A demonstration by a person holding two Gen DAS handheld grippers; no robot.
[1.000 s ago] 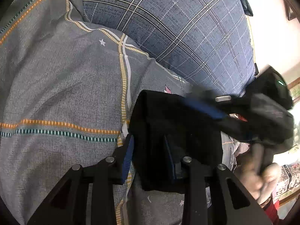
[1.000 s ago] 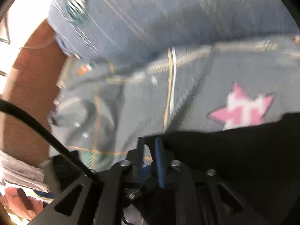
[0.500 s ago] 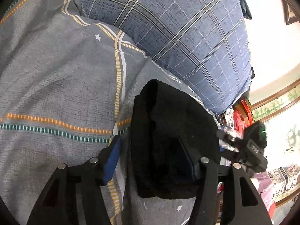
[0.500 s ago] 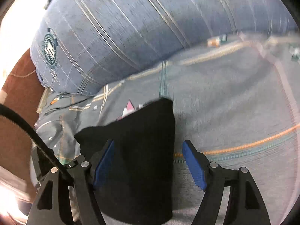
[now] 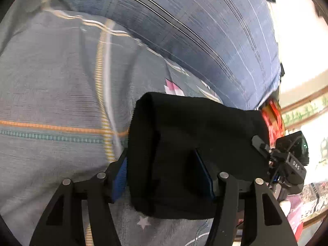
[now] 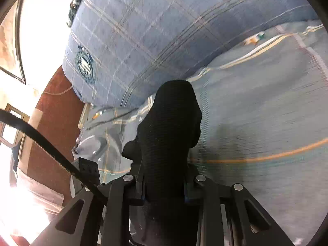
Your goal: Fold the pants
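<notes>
The black pants (image 5: 184,143) are a thick folded bundle on the grey bedsheet. My left gripper (image 5: 164,176) is open, its blue-padded fingers (image 5: 121,176) either side of the bundle's near-left part, one finger over the cloth. In the right wrist view my right gripper (image 6: 164,186) is shut on the pants (image 6: 170,127), which stand up between its jaws above the bed. The right gripper also shows in the left wrist view (image 5: 287,160) at the bundle's right end.
A big blue plaid pillow (image 5: 194,30) lies behind the pants, also in the right wrist view (image 6: 143,37). The striped grey sheet (image 5: 51,92) spreads left. The bed's right edge with red clutter (image 5: 272,114) and a reddish-brown headboard (image 6: 55,112) lie beyond.
My right gripper was open around the pants half a second ago and has now closed on them and lifted them. My left gripper stays open and has shifted slightly.
</notes>
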